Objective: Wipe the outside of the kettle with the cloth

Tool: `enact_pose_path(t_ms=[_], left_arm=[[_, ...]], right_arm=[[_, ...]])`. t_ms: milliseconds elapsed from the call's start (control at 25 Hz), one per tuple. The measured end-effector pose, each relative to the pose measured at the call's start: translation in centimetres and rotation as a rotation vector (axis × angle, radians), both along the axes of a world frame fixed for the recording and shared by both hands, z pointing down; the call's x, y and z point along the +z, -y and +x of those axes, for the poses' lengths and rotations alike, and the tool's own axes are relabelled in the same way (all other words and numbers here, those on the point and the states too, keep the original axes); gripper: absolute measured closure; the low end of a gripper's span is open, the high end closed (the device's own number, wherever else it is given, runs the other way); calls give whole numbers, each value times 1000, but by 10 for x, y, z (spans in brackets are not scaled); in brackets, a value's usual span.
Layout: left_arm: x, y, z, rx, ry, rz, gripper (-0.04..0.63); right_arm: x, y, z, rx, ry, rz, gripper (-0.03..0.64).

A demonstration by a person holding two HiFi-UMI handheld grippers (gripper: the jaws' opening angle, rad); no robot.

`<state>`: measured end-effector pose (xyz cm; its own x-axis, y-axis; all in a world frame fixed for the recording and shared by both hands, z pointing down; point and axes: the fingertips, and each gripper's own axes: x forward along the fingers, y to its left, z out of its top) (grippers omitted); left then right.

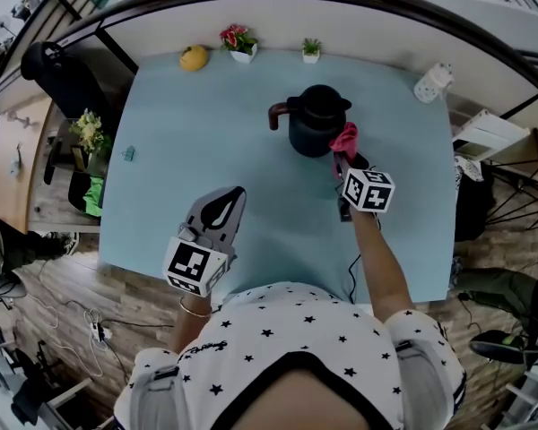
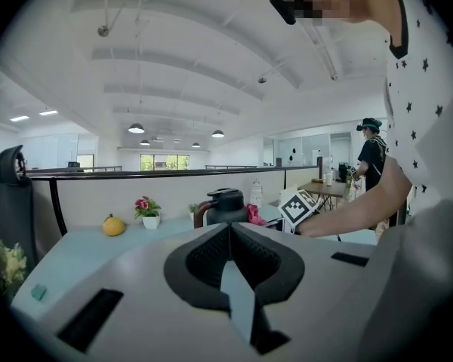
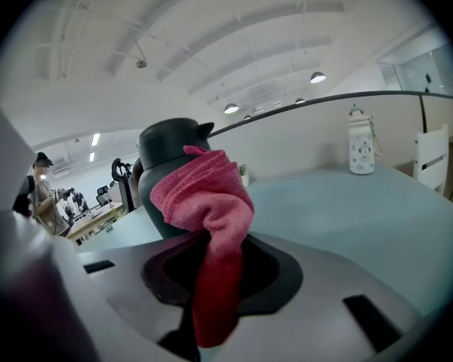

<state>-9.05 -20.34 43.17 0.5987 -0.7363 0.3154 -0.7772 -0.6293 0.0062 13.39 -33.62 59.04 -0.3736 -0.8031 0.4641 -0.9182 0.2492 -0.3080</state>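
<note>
Blue table (image 1: 179, 150), kettle (image 3: 162, 153) partly behind pink cloth (image 3: 208, 202), right gripper (image 1: 342, 164) clamping it

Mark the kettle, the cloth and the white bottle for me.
kettle (image 1: 312, 131), head view, on its dark body.
cloth (image 3: 205, 196), right gripper view, on the bunched pink fold.
white bottle (image 1: 432, 83), head view, on its side.

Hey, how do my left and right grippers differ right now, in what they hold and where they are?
The left gripper has its jaws together on nothing; the right gripper is shut on the pink cloth. The left gripper hangs near the person's body, well short of the kettle; the right gripper is up at the kettle's side. Both point out over the blue table.
</note>
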Motion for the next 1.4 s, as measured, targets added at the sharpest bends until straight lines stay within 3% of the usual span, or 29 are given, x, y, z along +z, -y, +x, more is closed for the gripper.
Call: enact_pose_path(t_ms=[560, 760, 1000, 1200, 1400], left_arm=[[-2, 2, 1, 3, -10, 11, 566], [-7, -1, 0, 9, -12, 26, 566], [-14, -7, -1, 28, -10, 52, 566], [-19, -8, -1, 47, -10, 74, 566], [-25, -9, 0, 58, -12, 96, 565]], right_arm=[[41, -8, -10, -63, -100, -118, 518], [40, -16, 3, -4, -89, -122, 518], [0, -45, 29, 100, 15, -46, 518], [-48, -73, 26, 99, 93, 58, 519], [-96, -101, 1, 31, 170, 157, 520]])
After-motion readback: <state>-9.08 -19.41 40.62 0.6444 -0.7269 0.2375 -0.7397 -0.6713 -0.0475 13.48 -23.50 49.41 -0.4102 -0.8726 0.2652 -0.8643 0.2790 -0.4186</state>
